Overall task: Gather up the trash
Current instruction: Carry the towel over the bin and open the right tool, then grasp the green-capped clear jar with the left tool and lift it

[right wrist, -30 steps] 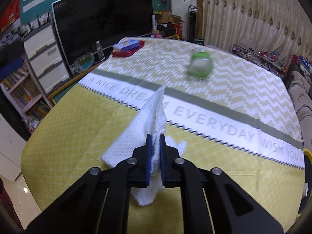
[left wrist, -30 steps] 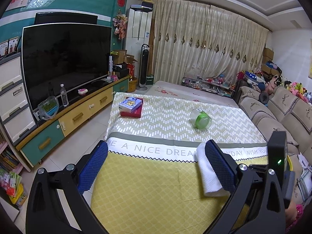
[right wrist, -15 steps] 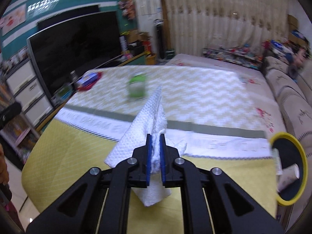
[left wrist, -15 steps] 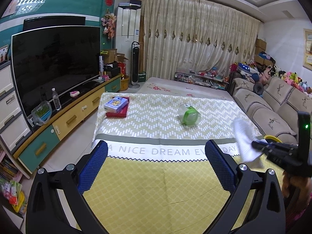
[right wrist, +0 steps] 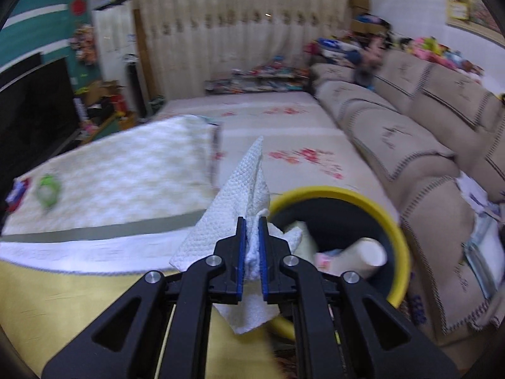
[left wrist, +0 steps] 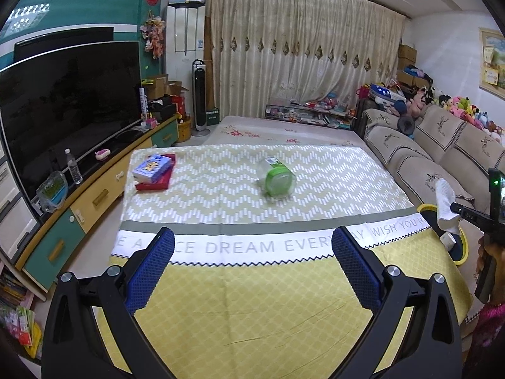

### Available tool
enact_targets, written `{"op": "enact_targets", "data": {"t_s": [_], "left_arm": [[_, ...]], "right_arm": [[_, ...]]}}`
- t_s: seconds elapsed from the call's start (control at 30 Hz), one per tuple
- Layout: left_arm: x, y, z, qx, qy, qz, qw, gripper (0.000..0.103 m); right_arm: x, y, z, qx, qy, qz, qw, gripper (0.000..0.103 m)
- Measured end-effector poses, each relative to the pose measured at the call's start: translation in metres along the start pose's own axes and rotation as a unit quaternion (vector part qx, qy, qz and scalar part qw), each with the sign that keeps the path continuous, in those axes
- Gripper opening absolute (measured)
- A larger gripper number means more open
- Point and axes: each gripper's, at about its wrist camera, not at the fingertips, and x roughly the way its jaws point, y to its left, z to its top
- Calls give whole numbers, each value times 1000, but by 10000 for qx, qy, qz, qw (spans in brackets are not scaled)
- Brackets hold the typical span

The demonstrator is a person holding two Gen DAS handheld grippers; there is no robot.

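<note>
Right gripper clamps the tissue, with the yellow-rimmed bin at three o'clock; left gripper gapes wide and empty, jar at twelve.

Dimpled white paper towel; matt woven cloth tablecloth; glossy plastic jar; smooth yellow-rimmed plastic bin.

Curtained wall, beige sofa

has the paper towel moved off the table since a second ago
Yes. The right claw has carried the paper towel rightward off the yellow tablecloth; it now hangs over the yellow-rimmed bin.
</note>
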Motion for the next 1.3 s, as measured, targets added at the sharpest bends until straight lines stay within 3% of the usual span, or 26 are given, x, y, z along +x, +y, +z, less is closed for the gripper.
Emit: {"op": "enact_targets", "data": {"t_s": [0.27, 0.3, 0.33, 0.4, 0.63, 0.87, 1.03, 1.3], "left_arm": [[22, -21, 7, 191, 132, -91, 9997, 98], [25, -23, 8, 196, 149, -99, 9996, 98], [27, -25, 9, 197, 166, -111, 9996, 98], [33, -28, 11, 194, 222, -131, 9995, 98], [59, -44, 20, 266, 357, -156, 9989, 98], [115, -58, 42, 186, 570, -108, 9981, 98], [161, -64, 62, 55, 613, 133, 9980, 98], [238, -70, 81, -232, 806, 880, 9926, 98]], "right_arm": [[45, -43, -4, 175, 289, -593, 9977, 12], [49, -45, -5, 160, 324, -715, 9968, 18], [52, -48, -6, 158, 348, -790, 9961, 32], [51, -56, -7, 301, 291, -839, 9956, 42], [28, -58, -12, 396, 91, -688, 9968, 48], [10, -46, -14, 300, -68, -409, 9987, 54], [4, -42, -15, 303, -82, -297, 9991, 55], [3, -45, -17, 352, -75, -201, 9991, 55]]}}
